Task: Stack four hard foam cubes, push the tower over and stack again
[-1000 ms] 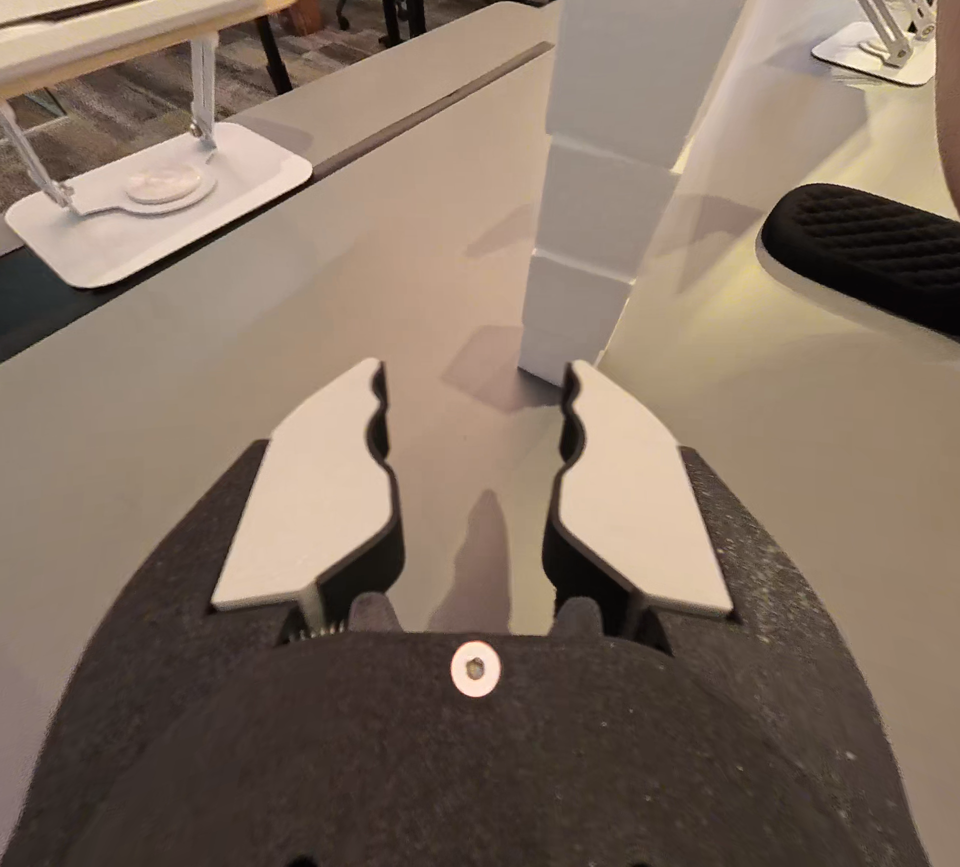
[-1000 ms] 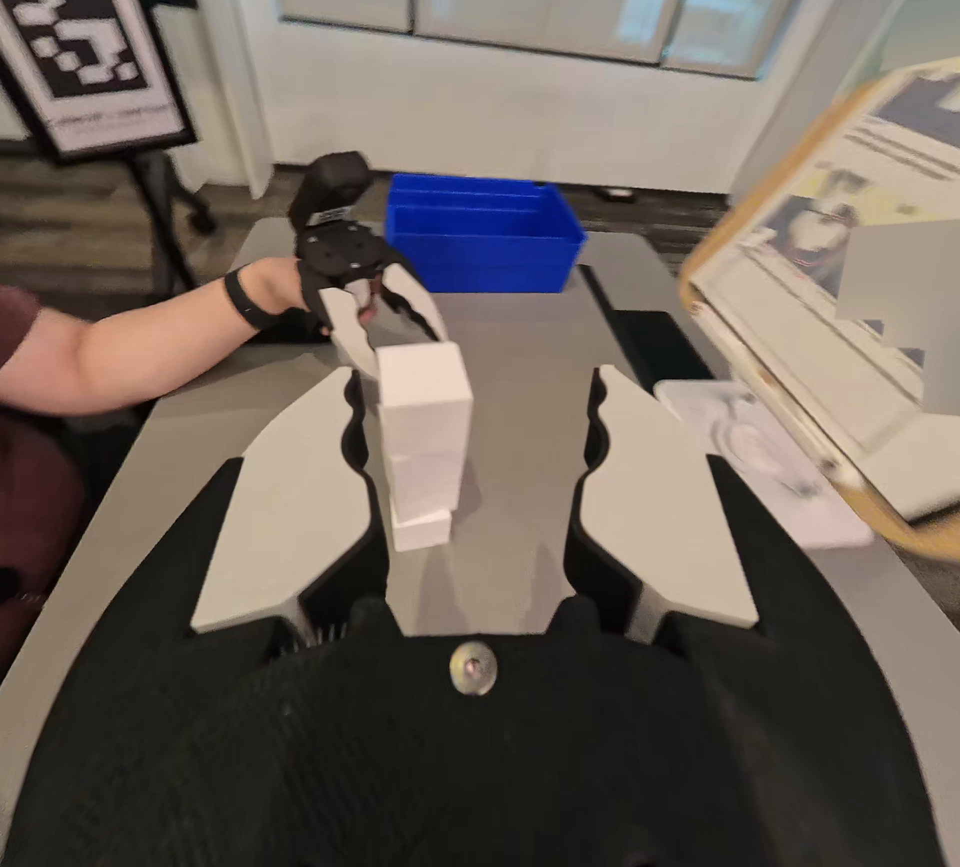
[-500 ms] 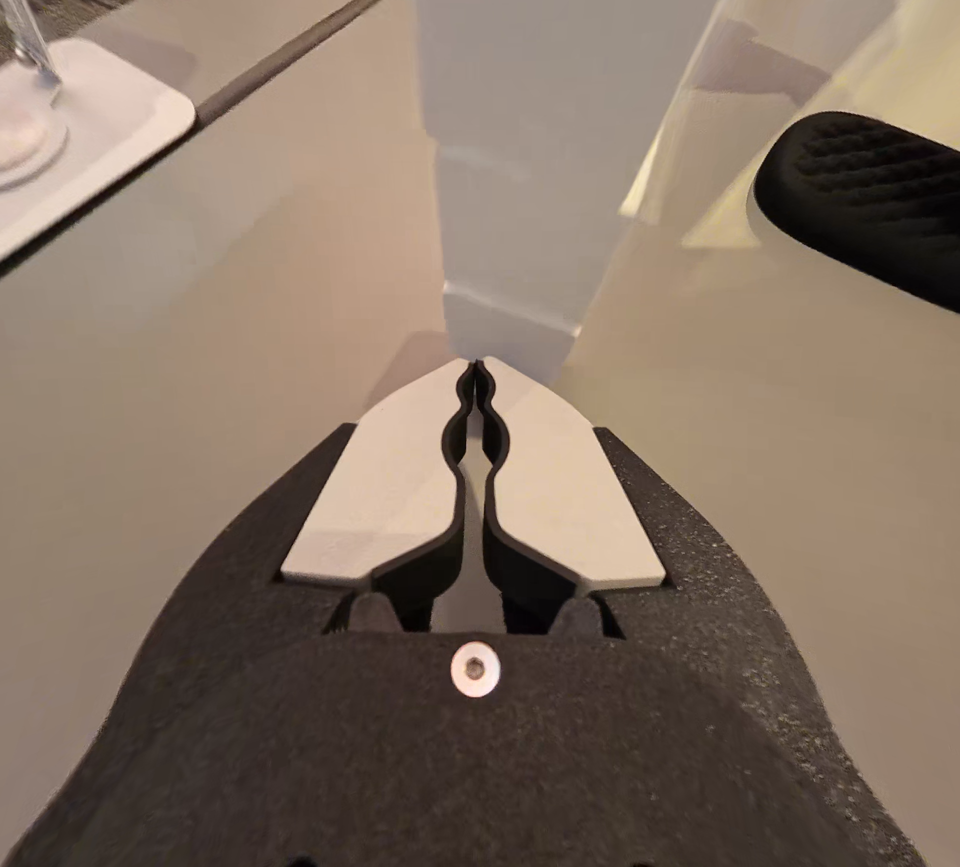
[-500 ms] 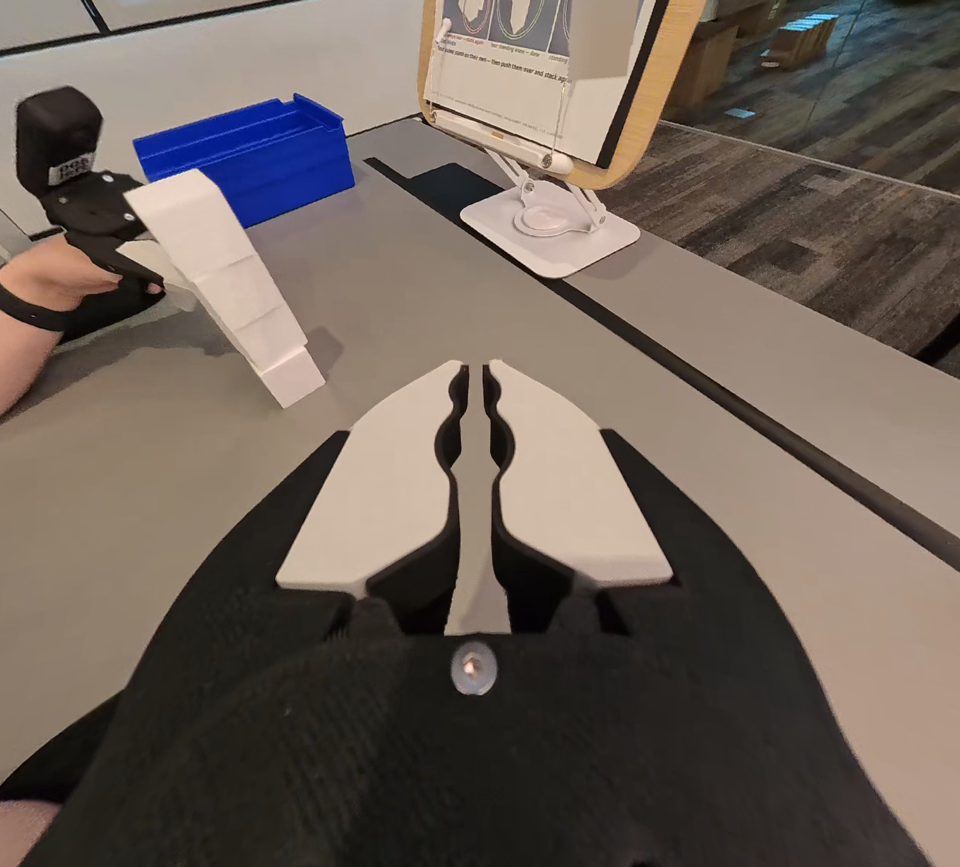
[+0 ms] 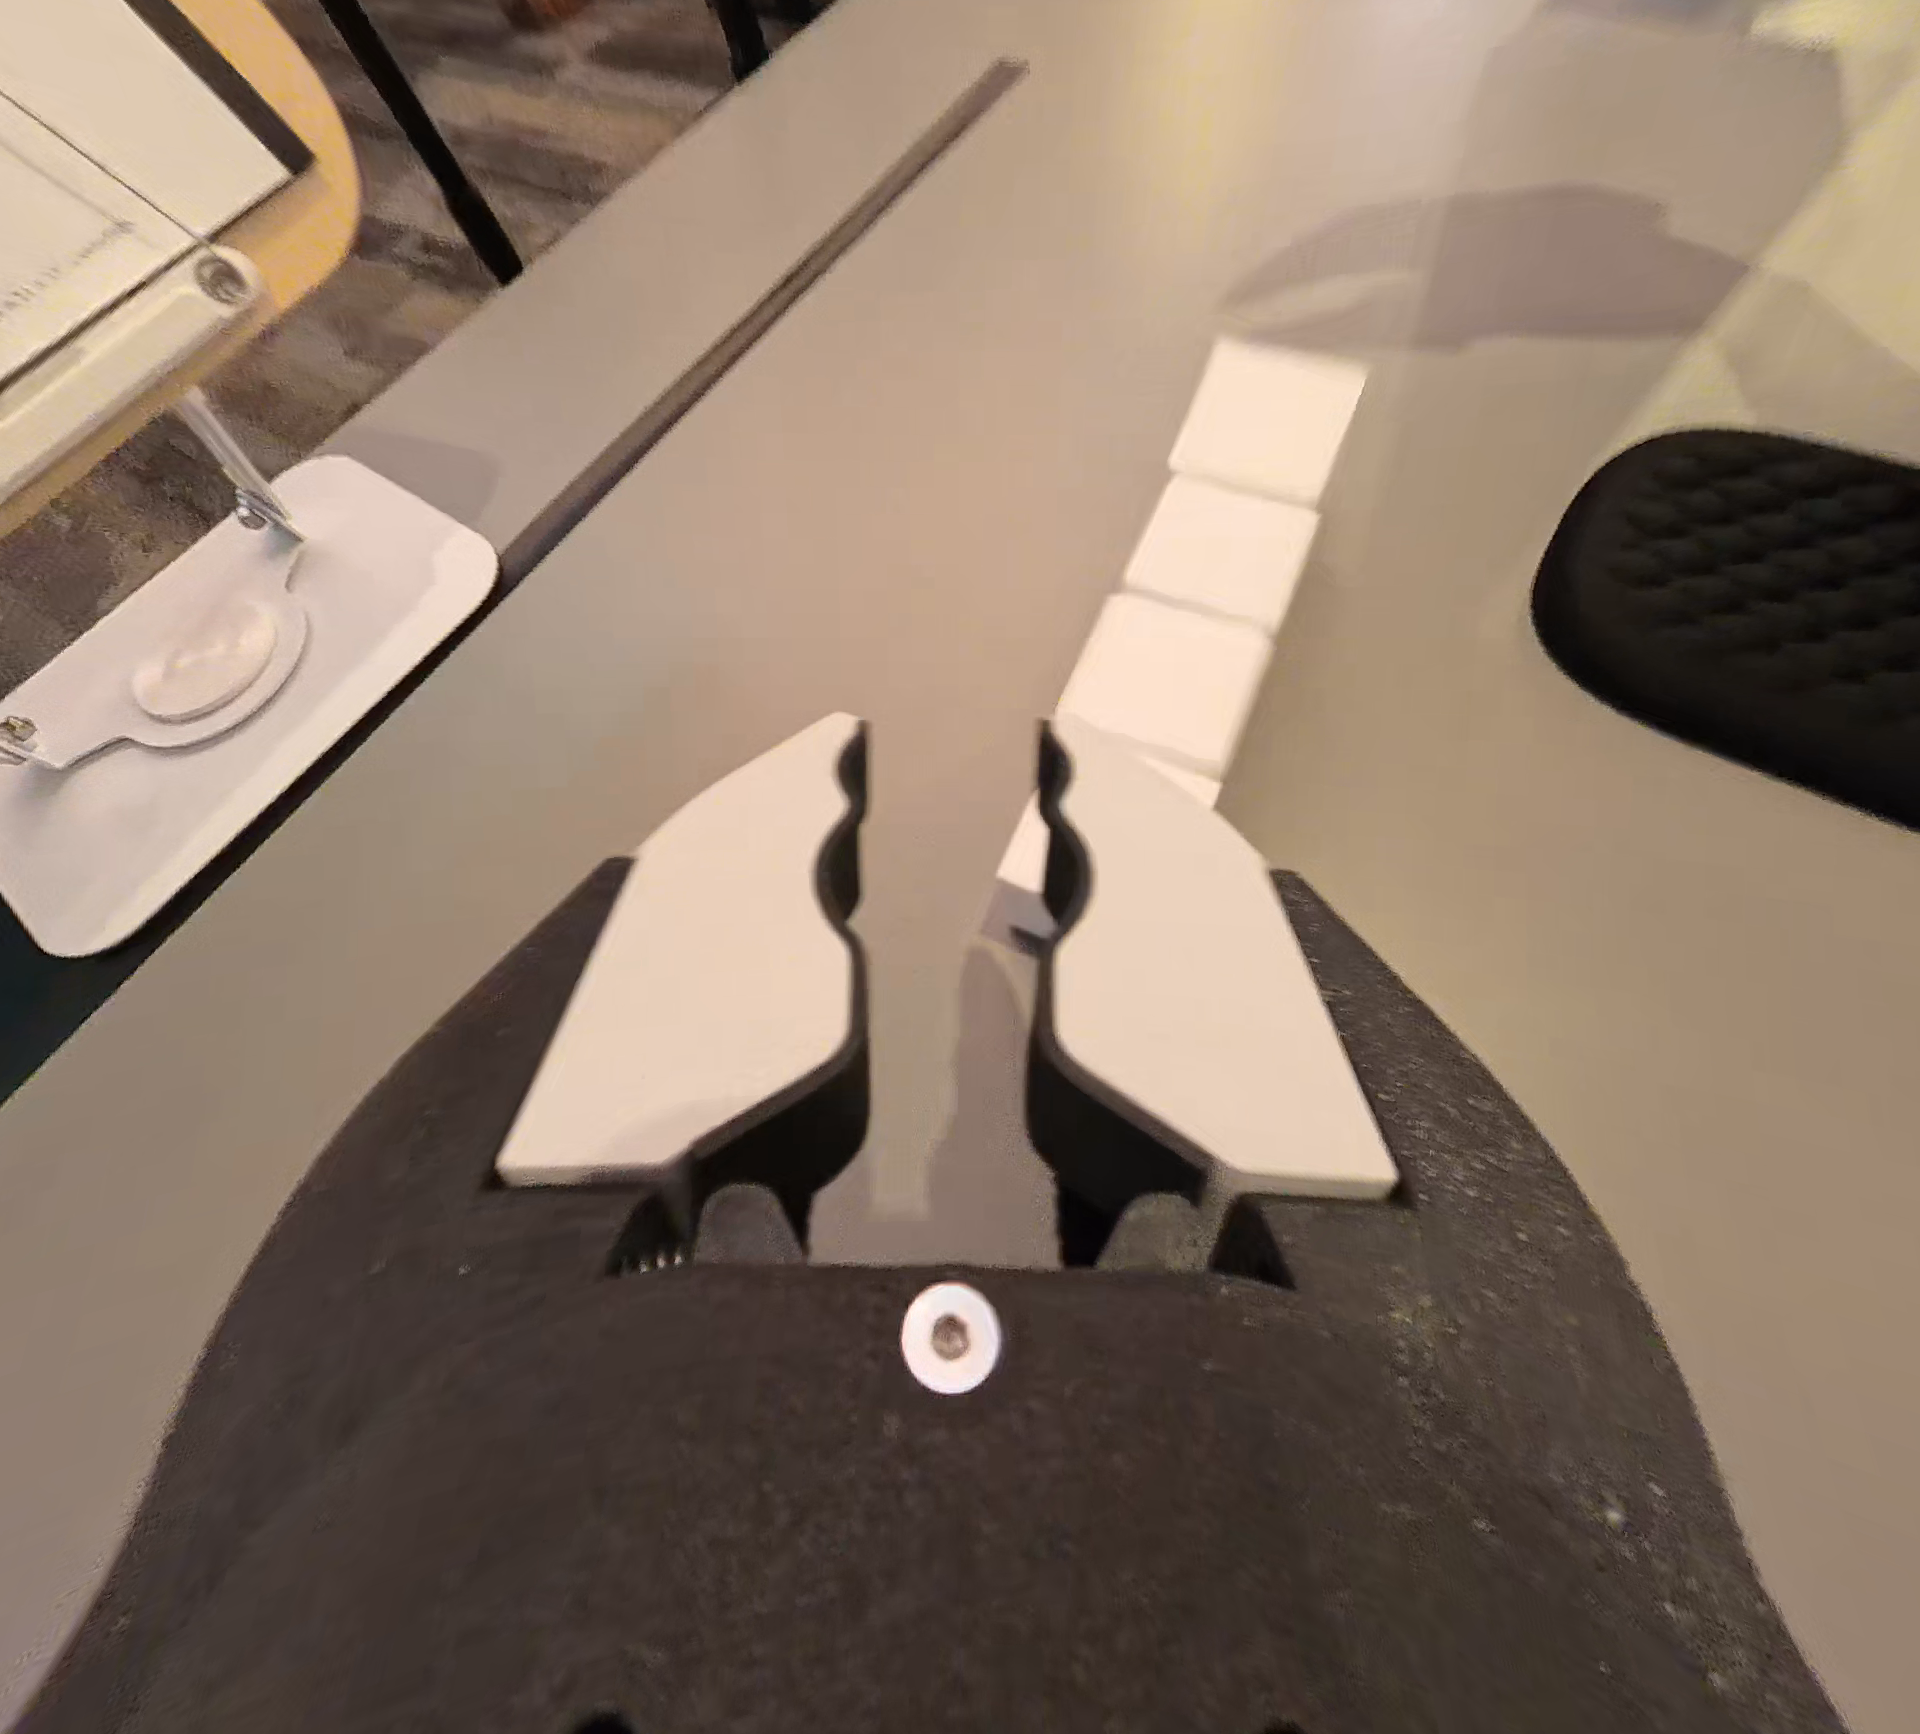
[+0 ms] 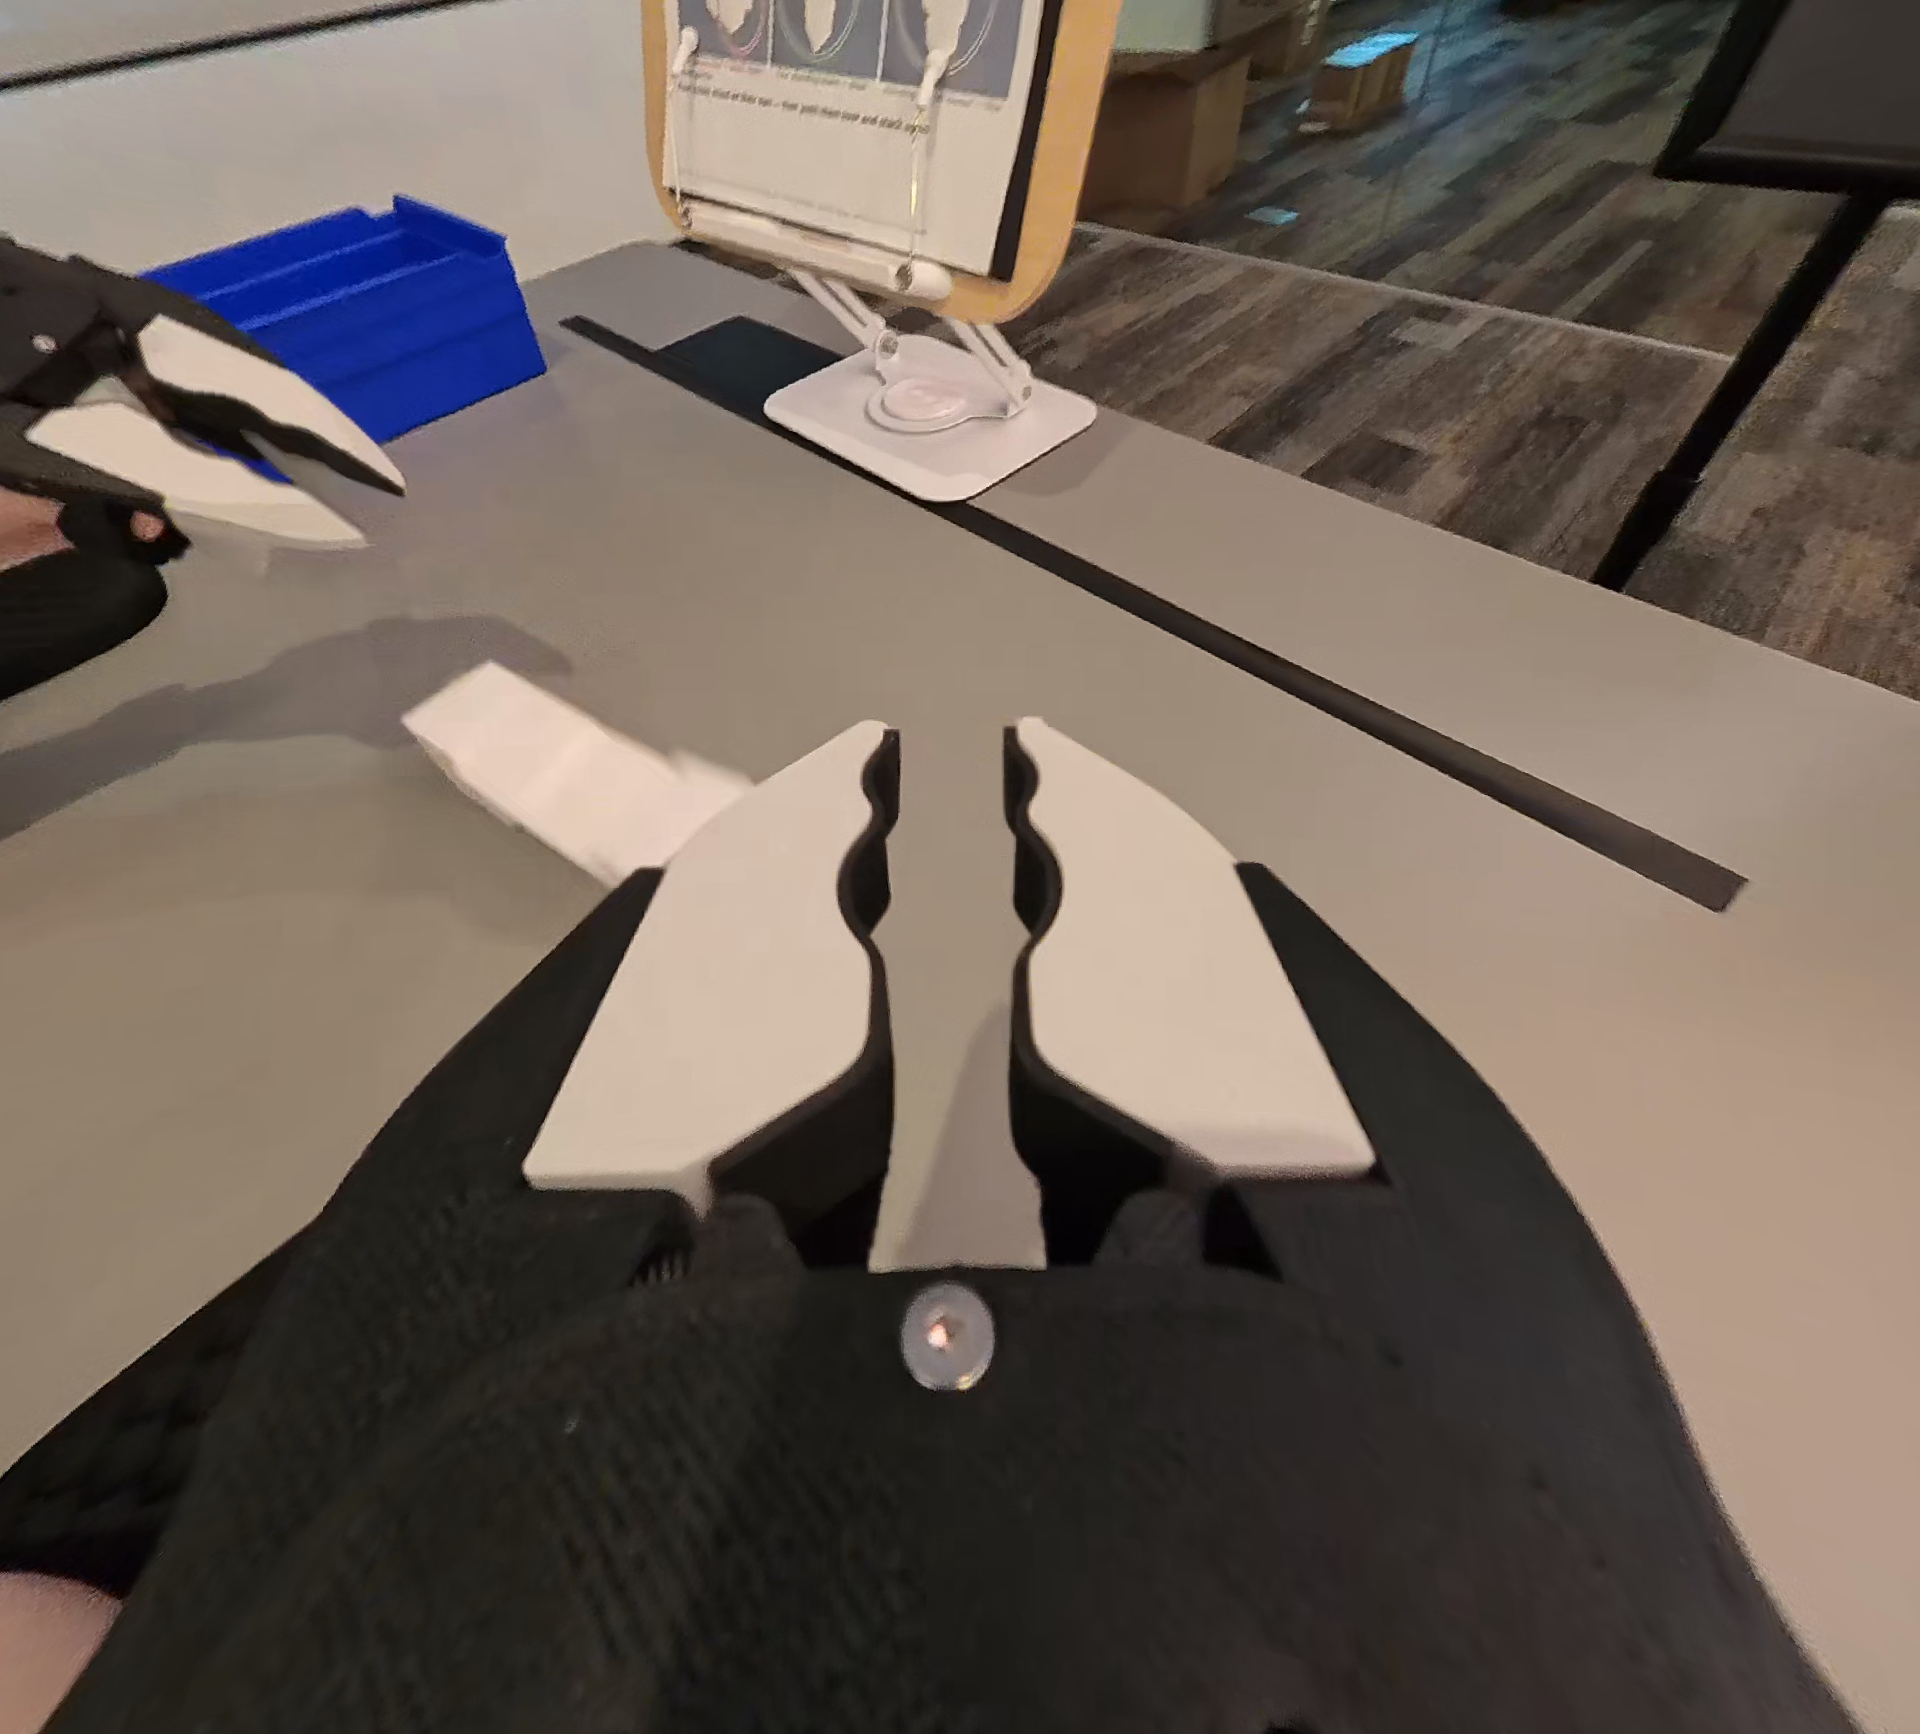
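**White foam cubes lie toppled in a row on the grey table**

White foam is what you see first past your left gripper (image 5: 951, 734): the nearest cube (image 5: 1023, 837) sits half hidden behind its right finger, close to the tip. Your left gripper's fingers stand slightly apart with only bare table (image 5: 727, 458) between them, holding nothing. Your right gripper (image 6: 948, 728) is the same, fingers parted by a narrow gap and empty, hovering over the table.

From the left wrist view, the cubes run away from you in a line, lying flat on the table: the second cube (image 5: 1169, 682), the third cube (image 5: 1221, 546) and the farthest cube (image 5: 1268, 411), each touching the next. In the right wrist view the row (image 6: 561, 765) shows blurred, just left of your right gripper.

To the right of the row lies a black mesh pad (image 5: 1756, 604). Farther left stands a document stand (image 5: 239, 645) on a white base. Beyond, at the far left in the right wrist view, sits a blue bin (image 6: 364, 313).
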A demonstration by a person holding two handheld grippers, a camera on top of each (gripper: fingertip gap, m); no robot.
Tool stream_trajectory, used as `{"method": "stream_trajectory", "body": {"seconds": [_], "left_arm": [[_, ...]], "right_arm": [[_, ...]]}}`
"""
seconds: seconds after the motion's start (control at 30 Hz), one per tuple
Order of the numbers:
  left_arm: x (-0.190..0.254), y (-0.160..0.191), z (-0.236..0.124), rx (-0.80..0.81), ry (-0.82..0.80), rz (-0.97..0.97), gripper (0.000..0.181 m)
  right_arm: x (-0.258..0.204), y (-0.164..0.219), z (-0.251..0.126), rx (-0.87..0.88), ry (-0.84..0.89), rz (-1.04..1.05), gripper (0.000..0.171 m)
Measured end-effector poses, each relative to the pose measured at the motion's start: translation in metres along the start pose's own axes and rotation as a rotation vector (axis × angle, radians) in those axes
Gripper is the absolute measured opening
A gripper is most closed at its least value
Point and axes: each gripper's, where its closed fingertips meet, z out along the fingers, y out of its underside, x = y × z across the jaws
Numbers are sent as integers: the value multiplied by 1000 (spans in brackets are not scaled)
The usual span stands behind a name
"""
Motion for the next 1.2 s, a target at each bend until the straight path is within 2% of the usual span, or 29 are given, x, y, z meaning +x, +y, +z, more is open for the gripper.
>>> {"method": "stream_trajectory", "body": {"seconds": [0.07, 0.1, 0.23, 0.37, 0.5, 0.6, 0.73, 0.8, 0.97, 1.03, 1.07, 1.17, 1.2], "left_arm": [[-5, 3, -2, 84, -3, -35, 68], [-6, 9, -3, 101, 10, -52, 73], [7, 35, 6, 128, 142, -131, 79], [33, 42, 20, 132, 251, -244, 88], [38, 43, 32, 130, 124, -103, 91], [36, 58, 47, 38, 62, -33, 97], [39, 68, 61, -27, 64, -25, 94], [38, 73, 64, -46, 56, -20, 90], [40, 94, 73, -145, 56, 25, 83], [42, 91, 72, -127, 58, 46, 72], [42, 91, 72, -125, 59, 60, 62], [43, 89, 69, -122, 70, 71, 58], [43, 87, 66, -114, 76, 67, 59]], "right_arm": [[2, -5, -8, 54, 1, 24, 22], [1, -9, -11, 84, -11, 34, 25], [-7, -17, -16, 145, -48, 27, 37], [5, -14, -19, 111, 83, 21, 63], [31, 5, -21, 20, 271, -39, 81], [49, 52, -16, -88, 301, -79, 85], [61, 107, -8, -144, 323, 126, 89], [61, 121, -1, -140, 367, 132, 90], [69, 140, 15, -283, 482, 97, 90], [69, 150, 23, -326, 481, 119, 90], [68, 157, 25, -361, 479, 124, 88], [69, 172, 26, -442, 484, 138, 63], [68, 170, 27, -437, 470, 146, 62]]}}
